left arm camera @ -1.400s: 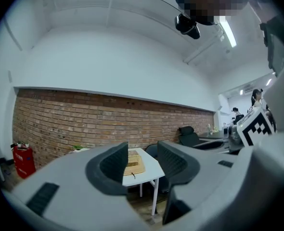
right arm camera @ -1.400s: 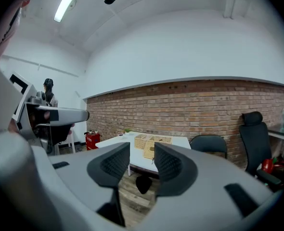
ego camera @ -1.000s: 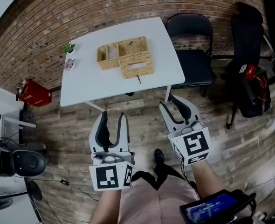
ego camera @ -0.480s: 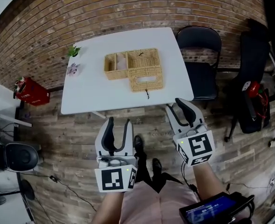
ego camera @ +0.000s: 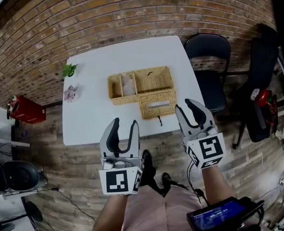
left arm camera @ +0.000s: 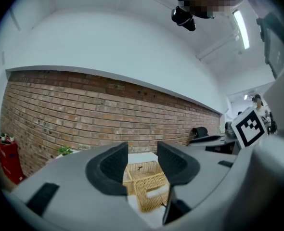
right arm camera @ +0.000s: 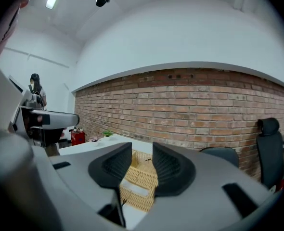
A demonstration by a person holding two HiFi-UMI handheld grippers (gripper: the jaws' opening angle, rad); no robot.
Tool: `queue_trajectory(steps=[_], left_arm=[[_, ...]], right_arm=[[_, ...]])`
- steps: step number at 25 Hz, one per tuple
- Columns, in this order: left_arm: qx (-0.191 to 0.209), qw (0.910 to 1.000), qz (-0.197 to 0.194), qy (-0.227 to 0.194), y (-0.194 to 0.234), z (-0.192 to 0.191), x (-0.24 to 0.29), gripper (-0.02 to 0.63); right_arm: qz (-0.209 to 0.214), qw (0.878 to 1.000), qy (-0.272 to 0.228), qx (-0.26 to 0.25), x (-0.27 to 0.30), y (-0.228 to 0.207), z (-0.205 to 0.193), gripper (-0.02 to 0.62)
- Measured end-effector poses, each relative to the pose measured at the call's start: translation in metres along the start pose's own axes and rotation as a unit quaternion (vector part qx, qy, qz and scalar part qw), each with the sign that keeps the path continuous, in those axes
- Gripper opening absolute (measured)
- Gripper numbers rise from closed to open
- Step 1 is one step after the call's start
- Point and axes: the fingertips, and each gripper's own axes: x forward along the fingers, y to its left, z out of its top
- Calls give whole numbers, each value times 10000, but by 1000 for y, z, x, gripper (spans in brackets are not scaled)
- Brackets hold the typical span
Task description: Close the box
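Only the head view takes in the whole white table [ego camera: 84, 114]. The woven wicker box [ego camera: 147, 80] sits about mid-table, a little toward the right edge. Its lid [ego camera: 156, 105] lies folded flat toward the front edge. The box is rectangular and split into compartments, and the small left one holds something pale that I cannot identify. A thin dark cord [ego camera: 159, 121] trails from the lid's near side.

The left gripper [ego camera: 124, 124] shows at the table's front edge and the right gripper [ego camera: 187, 109] near the front right corner. Each gripper's own view shows its grey, ribbed jaws apart and gripping nothing, with the box seen well beyond the gap.

A small green plant [ego camera: 69, 70] and a pinkish one [ego camera: 70, 93] stand near the left edge.

The left gripper view alone adds a ceiling light tube [left arm camera: 241, 29] and the white upper wall above the red brick wall [left arm camera: 84, 114]. The right gripper view alone shows a person [right arm camera: 34, 93] standing far off on its left.

The floor is worn wooden planks [ego camera: 74, 177]. A black folding chair [ego camera: 210, 76] stands just beside the table's right edge.
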Motion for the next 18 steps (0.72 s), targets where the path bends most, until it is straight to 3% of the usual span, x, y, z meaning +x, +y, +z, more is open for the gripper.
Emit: queue_trajectory(steps=[10,18], left_arm=[[85,9987,-378,-322,35,36,68,196],[222,9984,-527,7,33,3,98,196]], right_arm=[[-460,9987,-191,-89,46,-32,40,136],[-103,9999,25,-15,70,-43,17,153]])
